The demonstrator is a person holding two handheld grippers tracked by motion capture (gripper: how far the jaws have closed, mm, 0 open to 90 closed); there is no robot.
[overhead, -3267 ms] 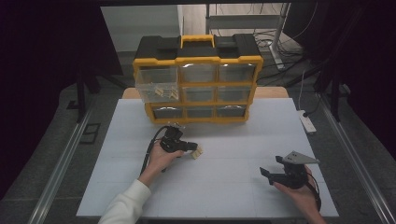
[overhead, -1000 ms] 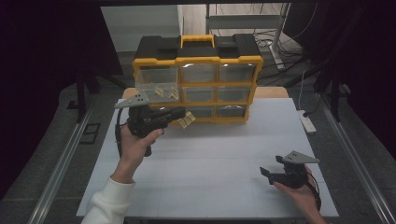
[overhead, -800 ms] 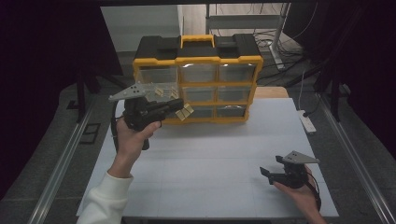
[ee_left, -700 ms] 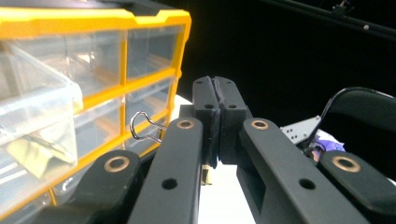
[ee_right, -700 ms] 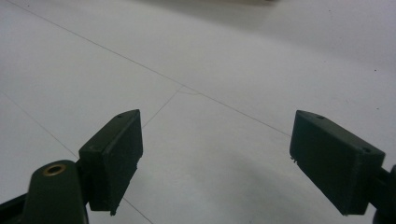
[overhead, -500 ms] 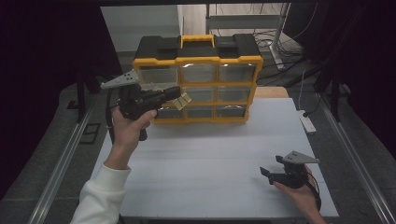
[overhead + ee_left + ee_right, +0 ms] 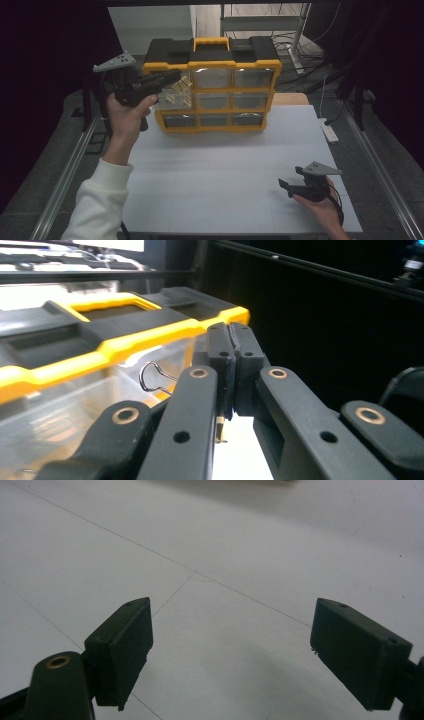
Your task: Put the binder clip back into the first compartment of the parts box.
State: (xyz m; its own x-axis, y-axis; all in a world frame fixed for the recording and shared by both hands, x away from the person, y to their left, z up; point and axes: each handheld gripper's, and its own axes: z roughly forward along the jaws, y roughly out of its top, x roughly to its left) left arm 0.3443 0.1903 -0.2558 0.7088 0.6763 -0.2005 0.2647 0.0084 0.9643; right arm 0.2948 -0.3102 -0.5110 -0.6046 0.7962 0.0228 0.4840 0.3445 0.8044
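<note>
Nearest to us in the high view, our right gripper (image 7: 295,184) rests low on the white table (image 7: 220,170) near its front right corner, held in our right hand (image 7: 322,207), its jaws pointing toward the table's left. The right gripper view looks along those jaws and shows them spread wide with nothing but bare table between them, a detail the high view is too small to settle. Farther off, our left hand (image 7: 125,117) lifts the left gripper (image 7: 172,79) well above the table, its long body lying roughly level and pointing right toward the organizer box (image 7: 212,87). At its tip we see a small pale clip (image 7: 179,92), angled against the upper left drawer (image 7: 172,95) of the box; we cannot tell from here whether it touches the drawer. The left gripper view gives what the high view cannot: the jaws pressed together on the clip (image 7: 220,427), a brass-coloured edge showing just below the pads and a wire loop (image 7: 152,377) sticking out to the side, toward the clear drawer front. Beyond the jaws, the yellow rim (image 7: 125,342) and black top of the box run across that view. Farthest back in the high view, the box stands upright at the table's rear edge, its yellow handle (image 7: 210,44) on top.
</note>
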